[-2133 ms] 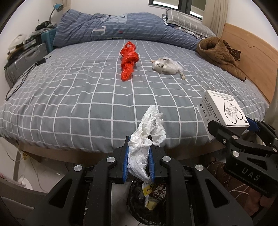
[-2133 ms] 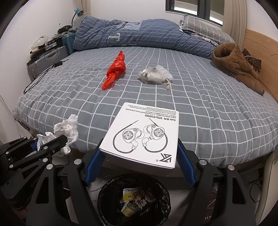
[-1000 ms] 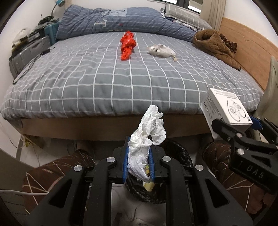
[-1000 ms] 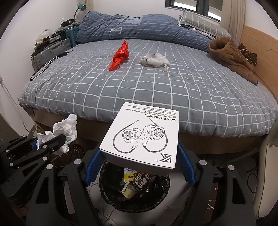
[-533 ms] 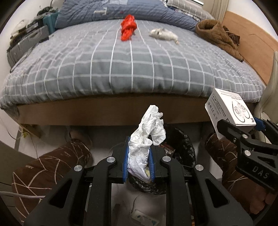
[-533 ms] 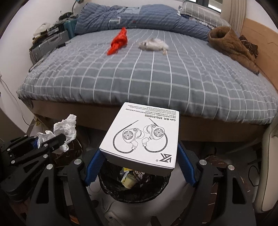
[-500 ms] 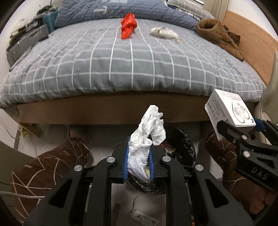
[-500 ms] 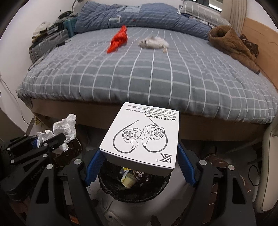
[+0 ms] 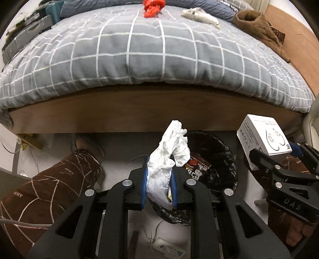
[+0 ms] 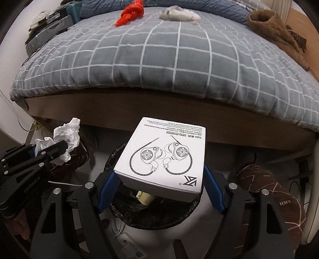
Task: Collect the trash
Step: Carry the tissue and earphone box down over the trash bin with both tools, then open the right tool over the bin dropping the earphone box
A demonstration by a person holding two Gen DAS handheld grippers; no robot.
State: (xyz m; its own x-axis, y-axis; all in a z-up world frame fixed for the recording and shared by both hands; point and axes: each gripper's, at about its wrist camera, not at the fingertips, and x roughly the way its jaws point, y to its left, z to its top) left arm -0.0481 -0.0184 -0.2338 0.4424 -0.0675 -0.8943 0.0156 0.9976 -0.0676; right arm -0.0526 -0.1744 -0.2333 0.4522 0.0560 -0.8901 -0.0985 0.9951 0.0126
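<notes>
My left gripper (image 9: pixel 159 184) is shut on a crumpled white tissue (image 9: pixel 169 159), held at the left edge of a black-lined trash bin (image 9: pixel 217 159). The tissue also shows in the right wrist view (image 10: pixel 65 137). My right gripper (image 10: pixel 161 189) is shut on a white earphone box (image 10: pixel 165 153), directly above the bin (image 10: pixel 149 217), which holds wrappers. The box also shows in the left wrist view (image 9: pixel 263 139). A red plastic bag (image 10: pixel 130 12) and a crumpled clear bag (image 10: pixel 177 12) lie far back on the bed.
The grey checked bed (image 9: pixel 149 55) with its wooden frame (image 9: pixel 139 111) stands just beyond the bin. A brown garment (image 10: pixel 277 29) lies on the bed's right. The person's legs in brown patterned trousers (image 9: pixel 45 191) flank the bin. A power strip (image 9: pixel 165 247) lies on the floor.
Both grippers have dropped from bed height down towards the floor, so the bin now lies close beneath them. Each still holds its item.
</notes>
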